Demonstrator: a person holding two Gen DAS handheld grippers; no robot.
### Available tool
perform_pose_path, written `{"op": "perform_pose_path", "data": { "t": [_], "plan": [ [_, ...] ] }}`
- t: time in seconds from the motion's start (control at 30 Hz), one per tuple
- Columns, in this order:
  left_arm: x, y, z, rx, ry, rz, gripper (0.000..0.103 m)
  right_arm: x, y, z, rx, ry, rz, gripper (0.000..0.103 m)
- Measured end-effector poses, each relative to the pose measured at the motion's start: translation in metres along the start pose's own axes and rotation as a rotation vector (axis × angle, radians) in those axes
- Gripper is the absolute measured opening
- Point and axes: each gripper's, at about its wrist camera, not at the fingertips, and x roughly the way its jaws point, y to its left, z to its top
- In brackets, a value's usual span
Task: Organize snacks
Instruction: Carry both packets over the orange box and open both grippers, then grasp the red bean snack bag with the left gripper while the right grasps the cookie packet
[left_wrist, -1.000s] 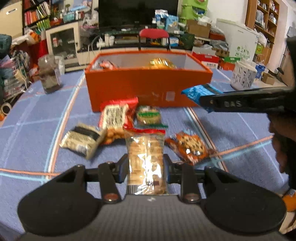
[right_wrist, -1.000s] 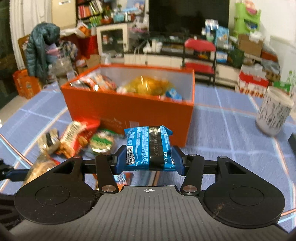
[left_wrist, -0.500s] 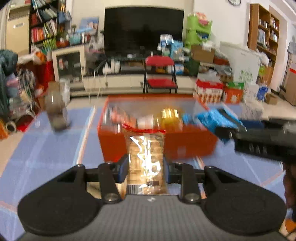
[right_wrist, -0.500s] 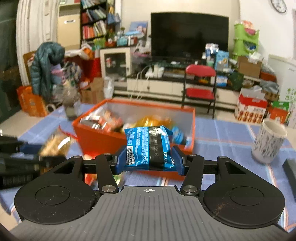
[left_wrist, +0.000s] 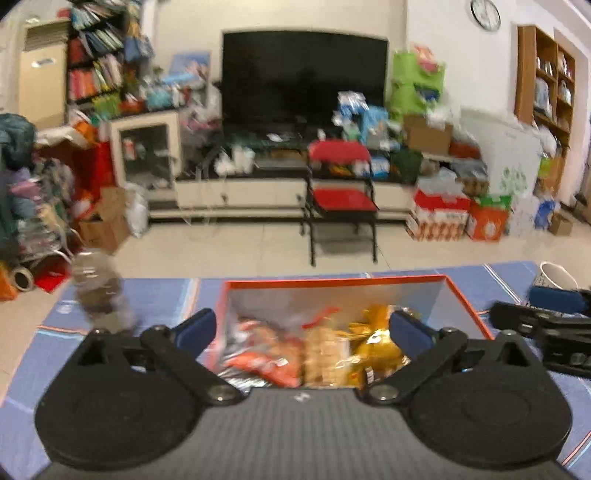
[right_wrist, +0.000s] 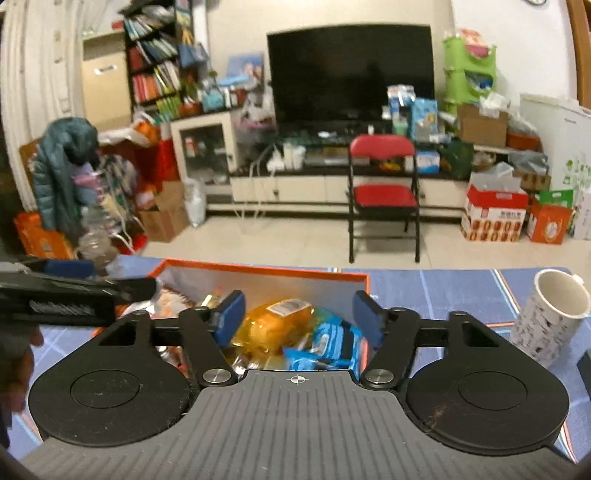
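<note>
Two tongs, left (left_wrist: 303, 328) and right (right_wrist: 297, 319), hang over the orange box (left_wrist: 463, 301), jaws just opening, nothing gripped; cracker pack (left_wrist: 325, 356) and blue packet (right_wrist: 325, 349) lie inside. Whether snacks remain outside the box goes unseen.

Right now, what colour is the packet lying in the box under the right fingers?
Blue with a black band: the blue snack packet, clearest in the right wrist view.

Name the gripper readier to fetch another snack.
Left, probably. Both jaws have just been opening above the orange box; left gripper gapes wider, clear of snacks, while the blue packet lies close beneath the right gripper.
</note>
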Motion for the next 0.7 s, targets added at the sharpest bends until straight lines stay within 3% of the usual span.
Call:
{"op": "perform_pose_path", "data": {
  "t": [0.07, 0.13, 0.27, 0.37, 0.43, 0.5, 0.6, 0.7],
  "plan": [
    [-0.024, 0.020, -0.018, -0.020, 0.006, 0.019, 0.100, -0.023, 0.005, -0.021, -0.012, 0.000, 0.020, 0.061],
    [-0.040, 0.040, -0.042, -0.083, 0.043, 0.108, 0.100, -0.042, 0.014, -0.050, -0.028, 0.024, 0.026, 0.067],
    [-0.057, 0.083, -0.103, -0.310, 0.176, 0.286, 0.101, -0.072, 0.030, -0.111, -0.046, 0.082, 0.019, 0.070],
    [-0.058, 0.097, -0.137, -0.496, 0.254, 0.376, 0.101, -0.079, 0.038, -0.130, -0.007, 0.127, -0.006, 0.074],
    [-0.059, 0.094, -0.146, -0.569, 0.267, 0.425, 0.101, -0.086, 0.044, -0.133, -0.007, 0.091, -0.035, 0.080],
    [-0.058, 0.085, -0.149, -0.587, 0.254, 0.444, 0.101, -0.088, 0.051, -0.137, -0.037, 0.055, -0.061, 0.083],
    [-0.053, 0.073, -0.140, -0.568, 0.239, 0.421, 0.101, -0.076, 0.054, -0.135, -0.043, 0.084, -0.048, 0.083],
    [-0.044, 0.055, -0.117, -0.442, 0.139, 0.328, 0.101, -0.068, 0.054, -0.135, -0.047, 0.101, -0.038, 0.083]
  ]
}}
